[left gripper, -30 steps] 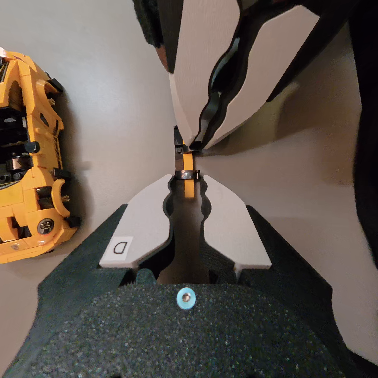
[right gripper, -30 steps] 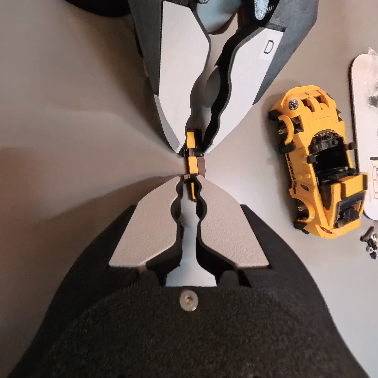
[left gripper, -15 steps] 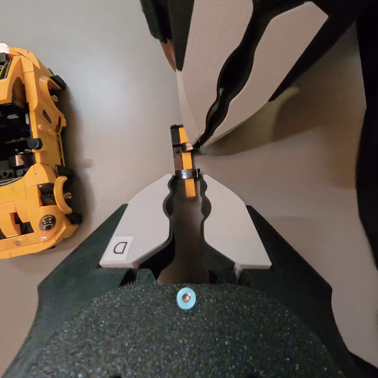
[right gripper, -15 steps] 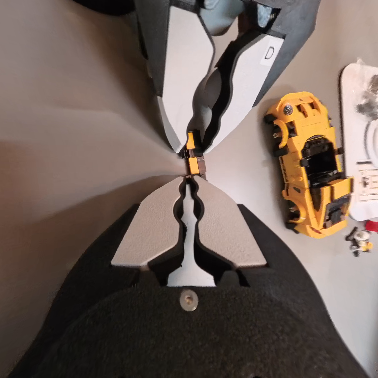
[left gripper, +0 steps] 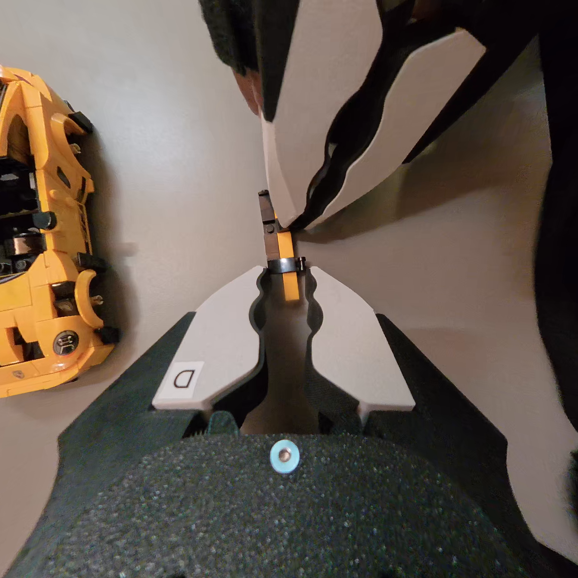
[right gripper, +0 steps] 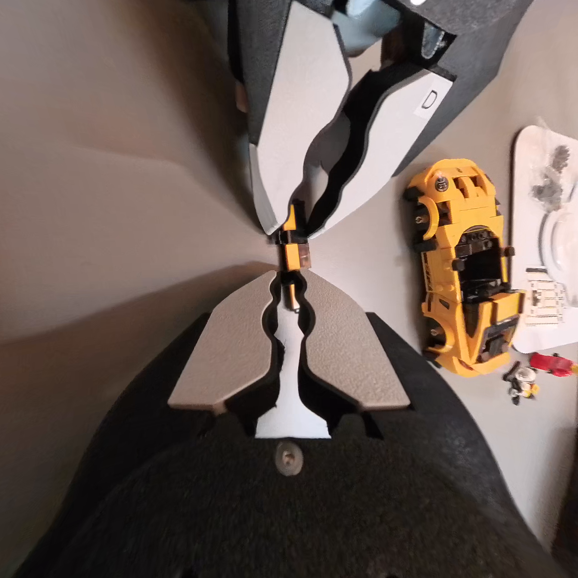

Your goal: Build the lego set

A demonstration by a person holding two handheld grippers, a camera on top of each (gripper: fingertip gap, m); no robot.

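Left gripper (left gripper: 286,272): its fingers are being kept clamped on the near end of the small yellow-and-black brick piece (left gripper: 283,250).
Brick piece: it is being held above the grey table (left gripper: 175,156), between the two grippers, well right of the yellow car (left gripper: 43,244) in the left wrist view.
Right gripper (right gripper: 289,275): its fingertips are being pressed together on the piece's other end.
Handling: the piece is judged light, stiff and slippery; thin clipped parts are likely being stressed, so the ends are best gripped, close to the joint.
Yellow car: it is lying unfinished on the table, apart from both grippers.
White tray (right gripper: 531,150): loose parts are being kept there, just beyond the car.
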